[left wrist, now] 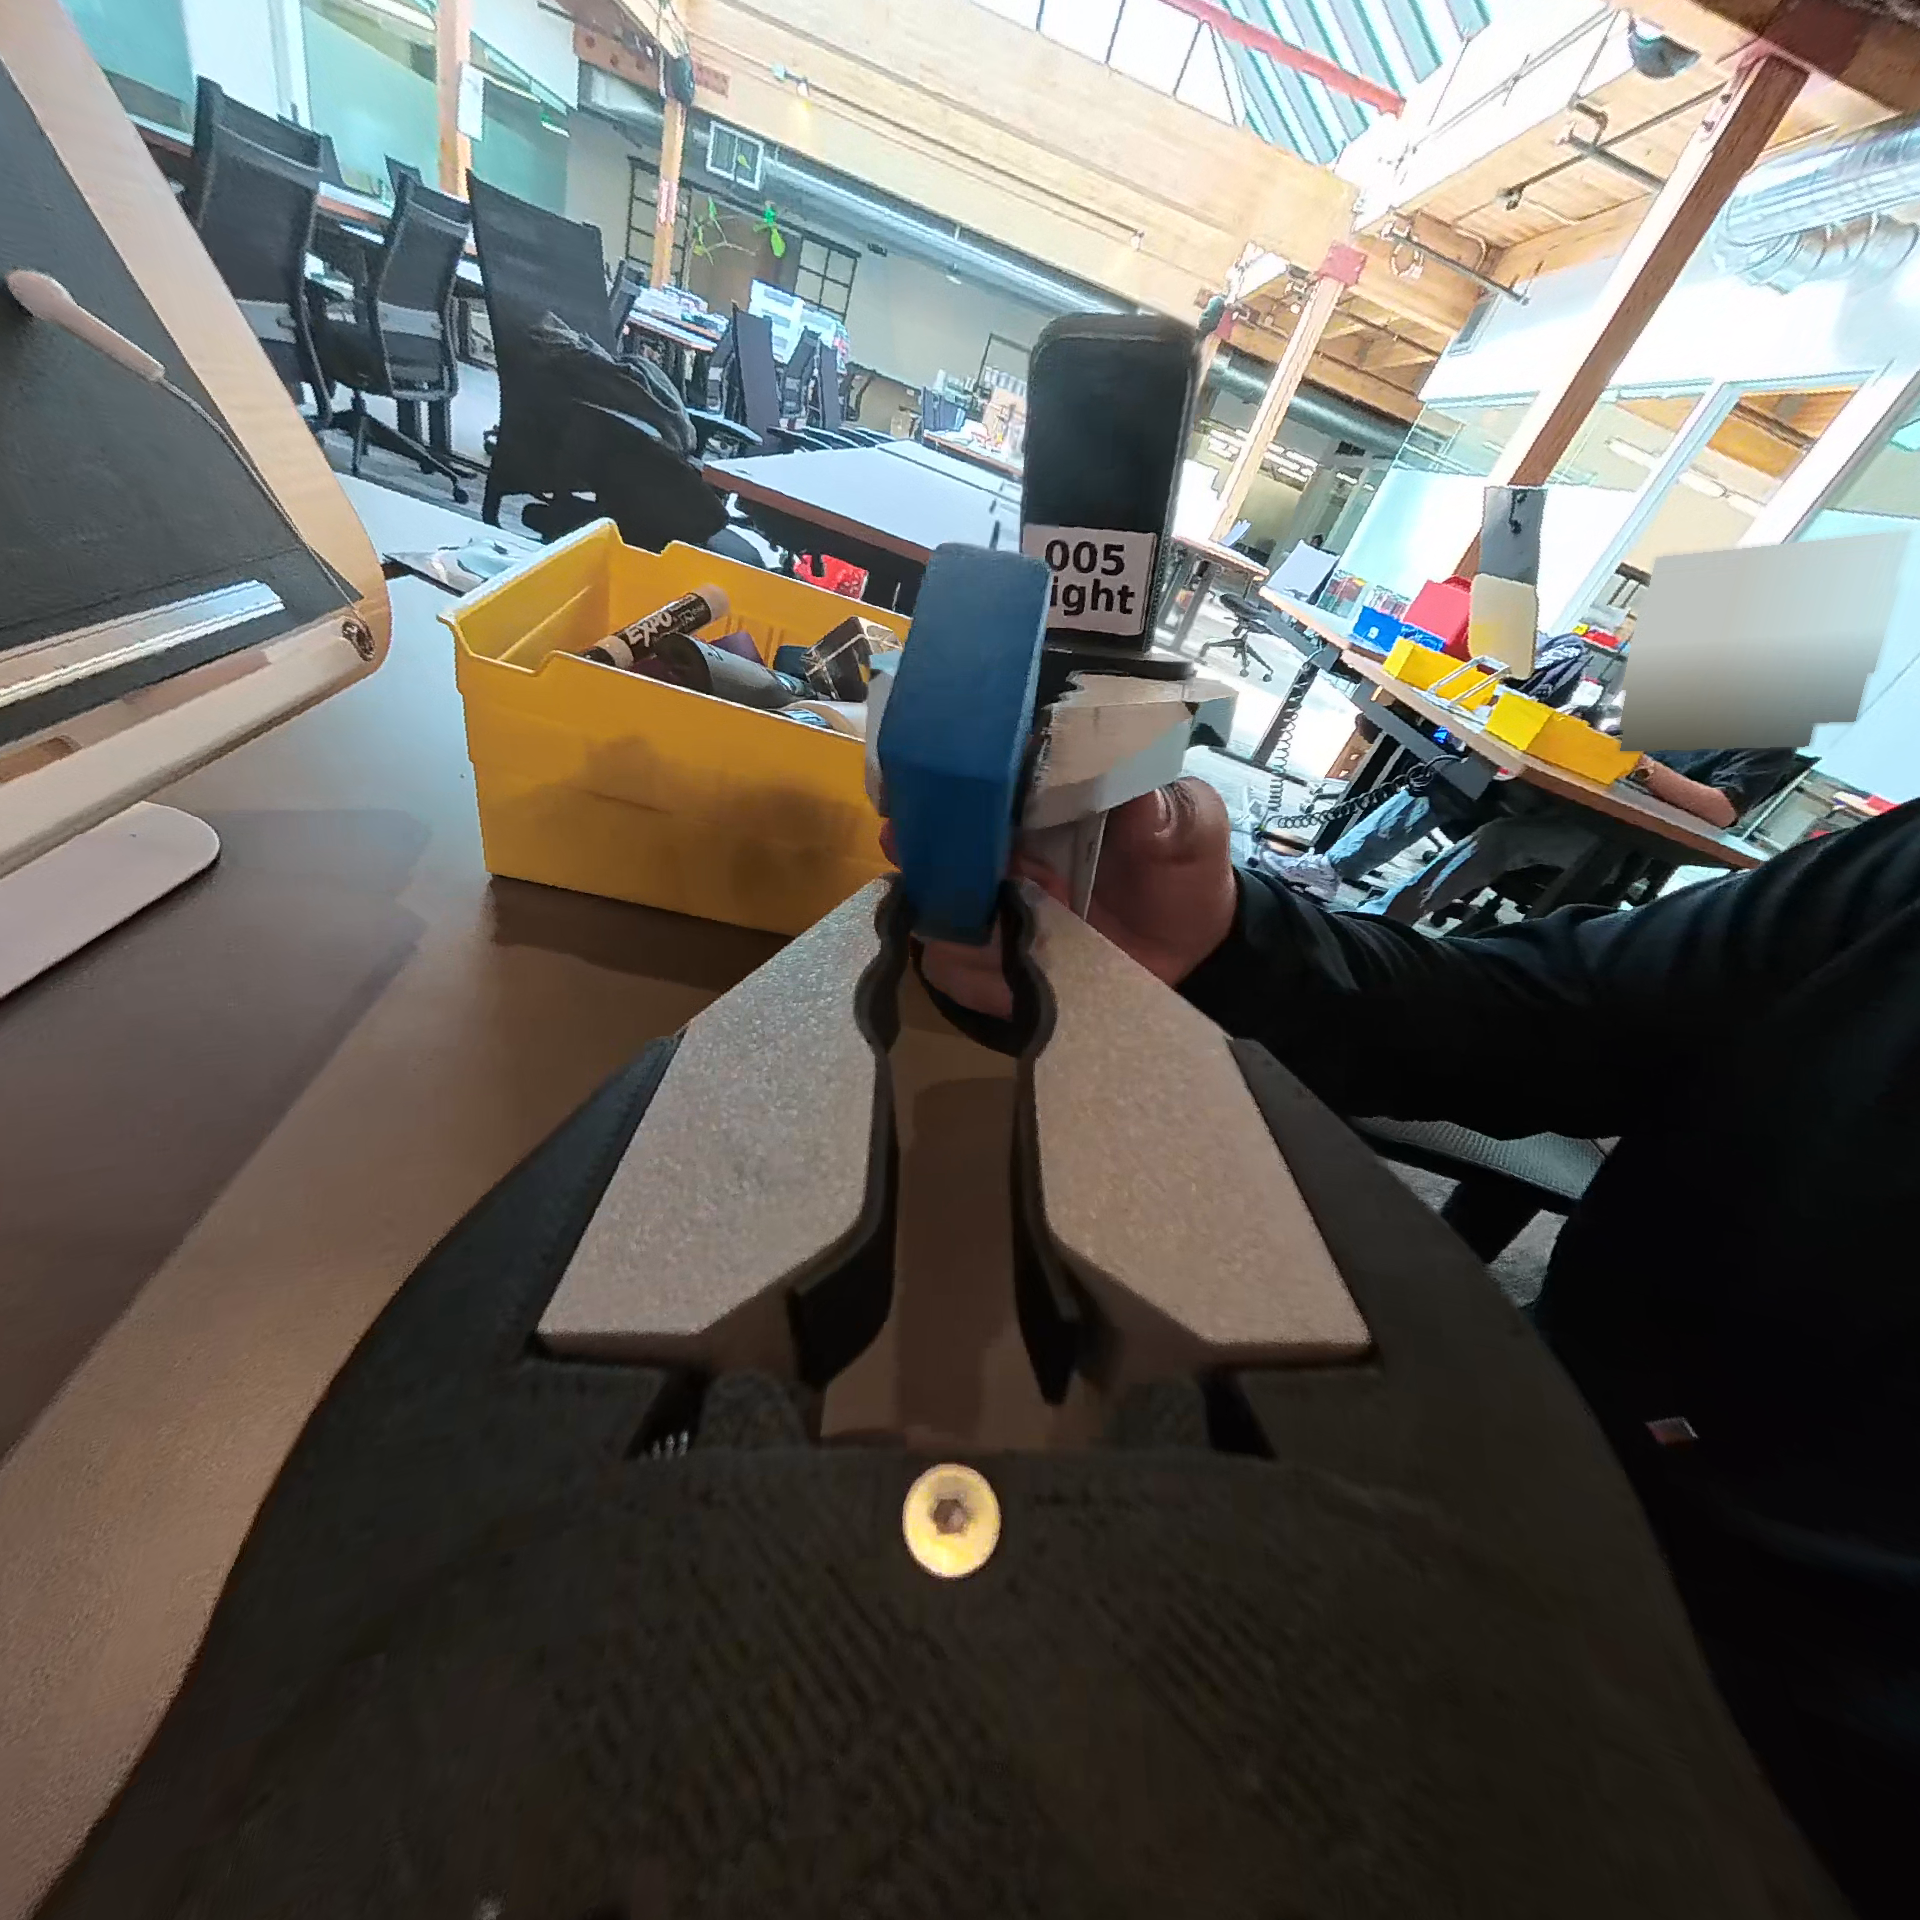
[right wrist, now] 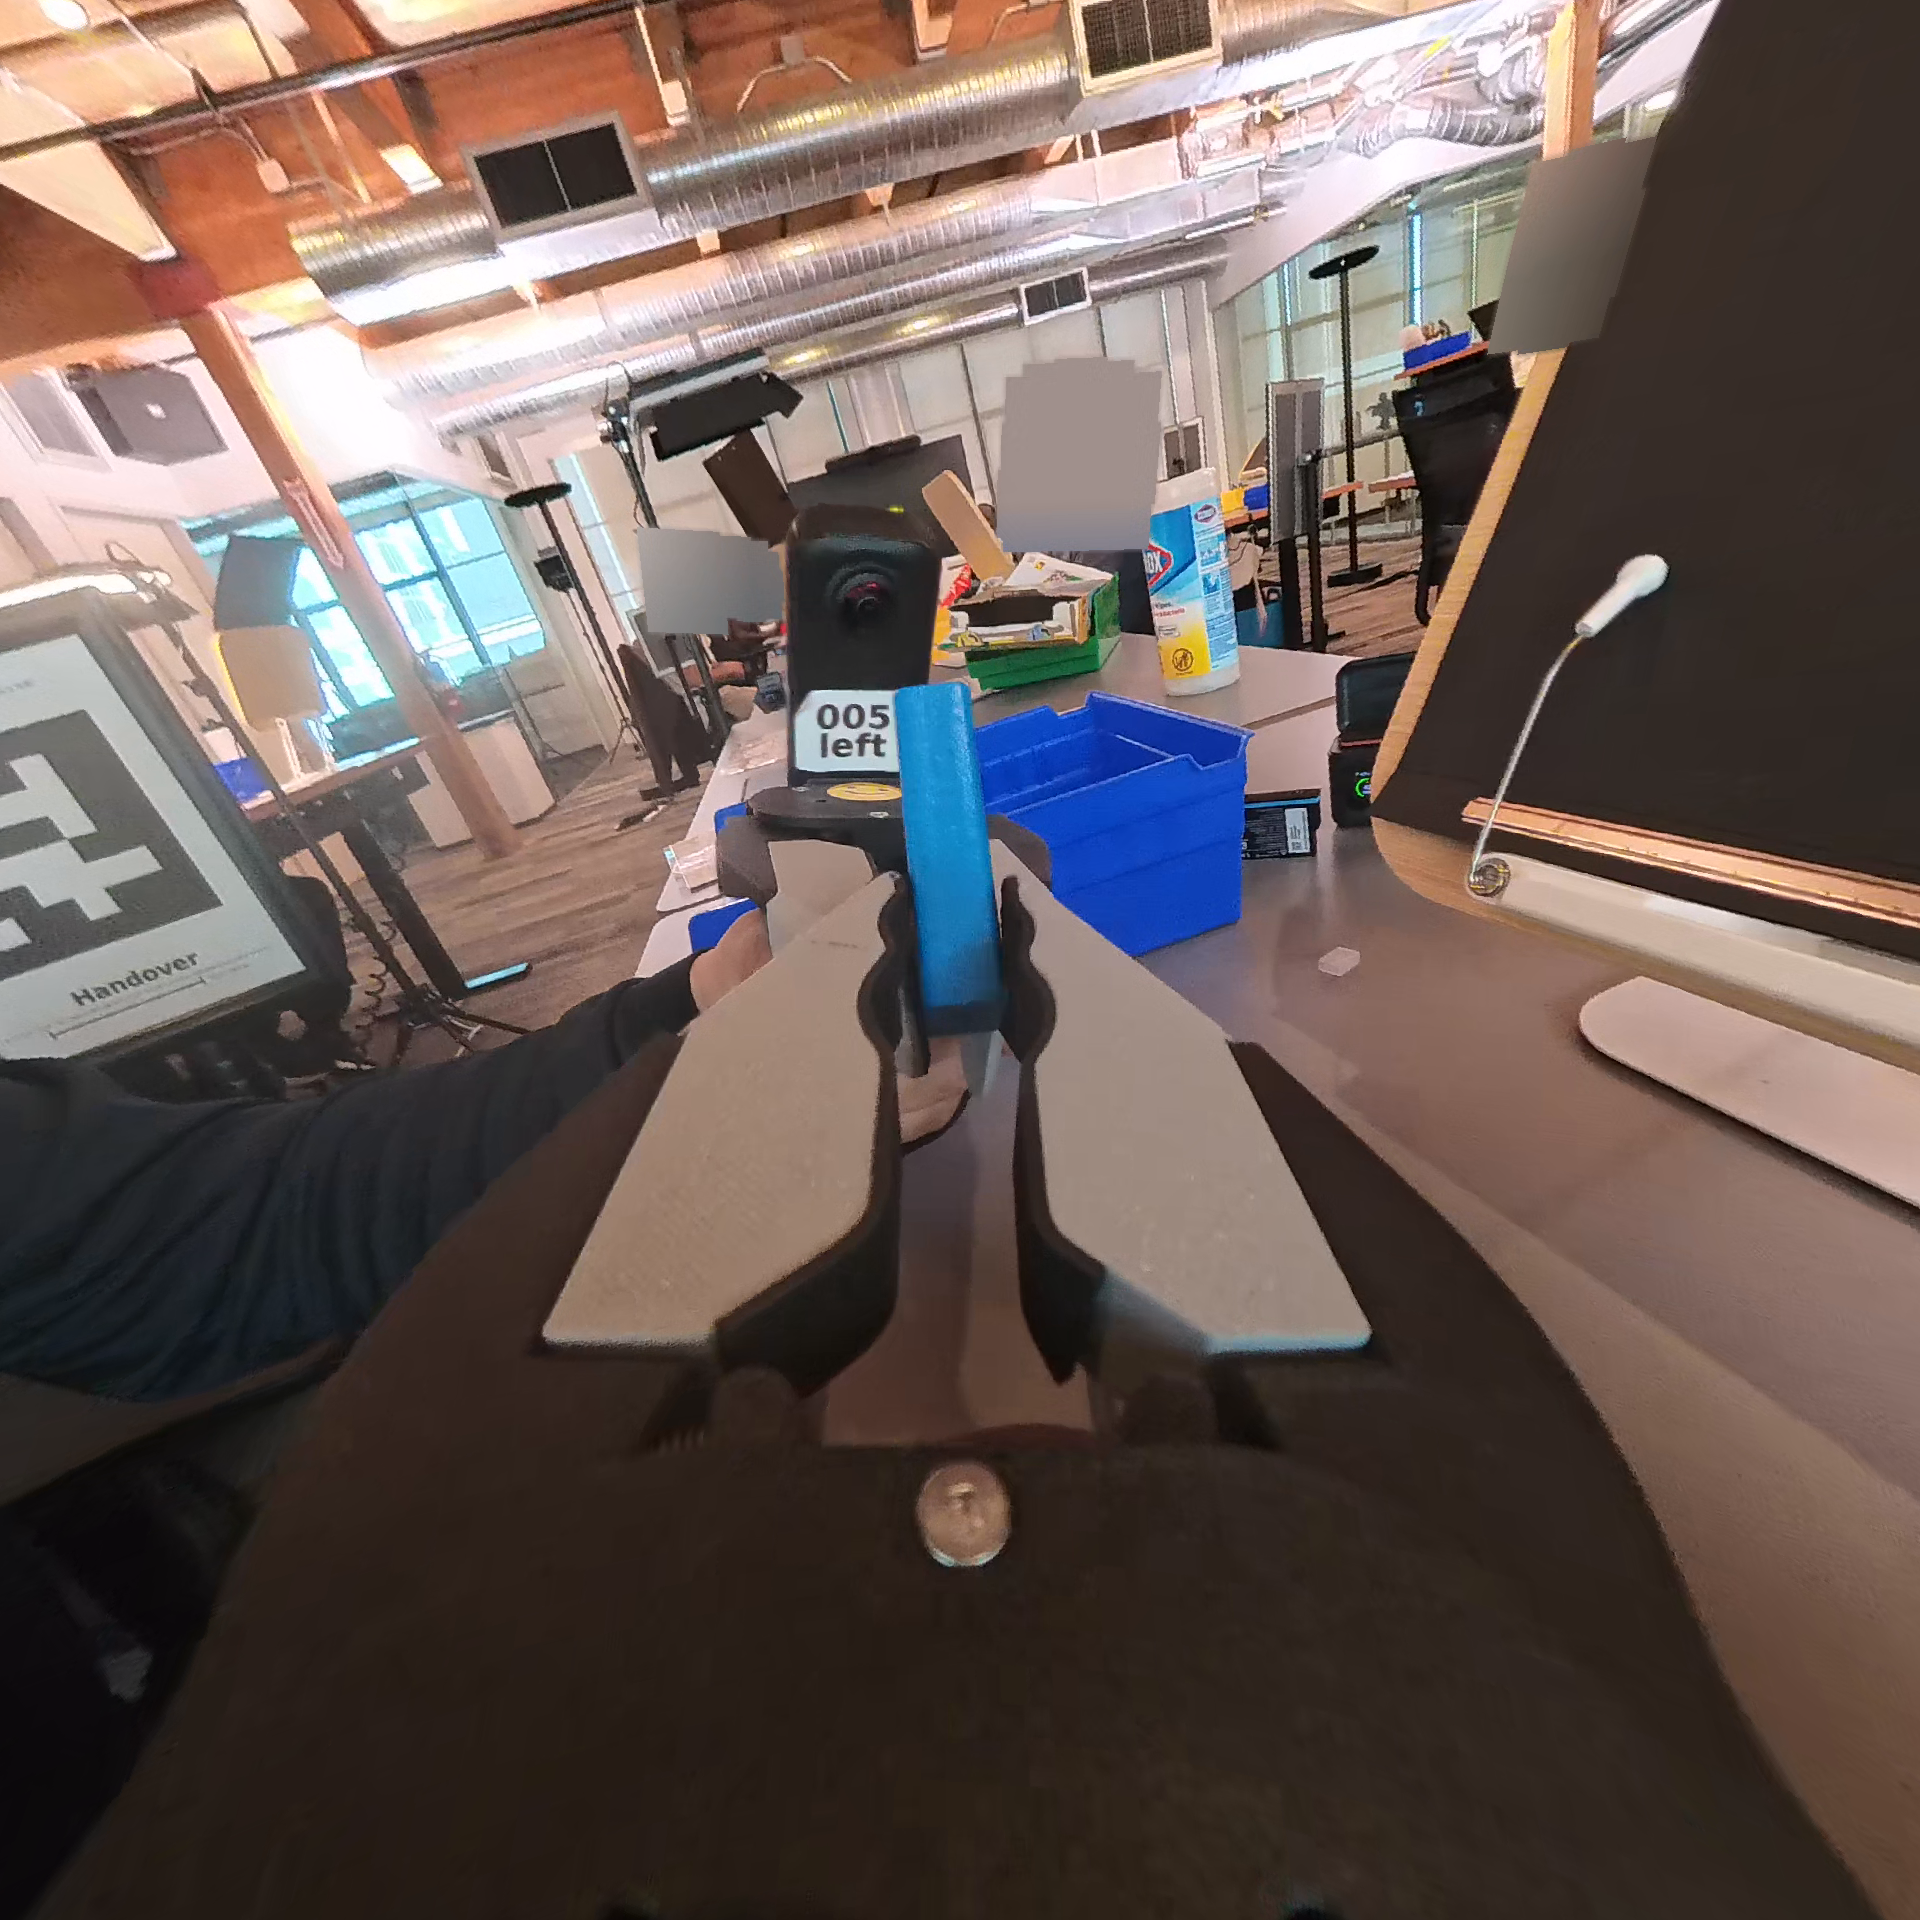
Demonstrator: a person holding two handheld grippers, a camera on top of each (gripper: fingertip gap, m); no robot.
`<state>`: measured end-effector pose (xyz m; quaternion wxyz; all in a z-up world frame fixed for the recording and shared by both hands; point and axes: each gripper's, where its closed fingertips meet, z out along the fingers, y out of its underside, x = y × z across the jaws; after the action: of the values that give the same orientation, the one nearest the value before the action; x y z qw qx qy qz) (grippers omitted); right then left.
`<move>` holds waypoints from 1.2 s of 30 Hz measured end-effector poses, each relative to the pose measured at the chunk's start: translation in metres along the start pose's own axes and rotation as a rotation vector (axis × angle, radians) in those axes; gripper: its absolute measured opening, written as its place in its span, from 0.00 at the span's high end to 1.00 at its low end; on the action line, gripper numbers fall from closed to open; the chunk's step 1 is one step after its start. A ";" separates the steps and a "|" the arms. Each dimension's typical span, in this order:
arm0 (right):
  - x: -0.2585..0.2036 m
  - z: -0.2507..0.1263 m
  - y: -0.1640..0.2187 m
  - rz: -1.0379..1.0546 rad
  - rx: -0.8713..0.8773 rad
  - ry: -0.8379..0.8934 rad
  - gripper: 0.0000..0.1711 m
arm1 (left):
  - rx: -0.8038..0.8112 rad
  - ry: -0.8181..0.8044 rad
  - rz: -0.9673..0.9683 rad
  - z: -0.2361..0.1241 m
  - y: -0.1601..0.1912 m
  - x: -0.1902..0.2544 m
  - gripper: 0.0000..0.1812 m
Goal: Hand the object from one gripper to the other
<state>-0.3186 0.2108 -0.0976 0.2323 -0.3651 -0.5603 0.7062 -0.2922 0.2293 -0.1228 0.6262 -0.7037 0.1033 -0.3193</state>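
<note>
the blue block (left wrist: 961, 743) stands upright in mid-air above the bench (left wrist: 260, 935), caught between the two tools at once. in the left wrist view the left hand-held gripper (left wrist: 956, 935) has its fingertips closed in around the block's lower end, and the right tool sits just behind the block. in the right wrist view the right hand-held gripper (right wrist: 948, 971) pinches the same block (right wrist: 943, 852) near its lower part, both pads pressed against its sides, with the left tool facing it from beyond. so both appear clamped on the block, which reads as the middle of the handover: the taker has its hold and the giver has not yet let go. which one is giving cannot be told from here. the next move calls for one side to ease its jaws apart while the other keeps firm pressure, then for the two to draw apart straight, without twisting the block. a yellow bin (left wrist: 644, 748) and a blue bin (right wrist: 1132, 821) rest on the bench behind.
</note>
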 end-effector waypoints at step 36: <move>0.004 0.016 0.039 0.069 -0.163 0.003 0.82 | 0.279 -0.035 -0.011 -0.038 -0.049 -0.005 0.93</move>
<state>-0.3303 0.1935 -0.1341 0.1783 -0.4028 -0.6028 0.6653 -0.3307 0.2108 -0.0772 0.7181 -0.6158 0.0431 -0.3214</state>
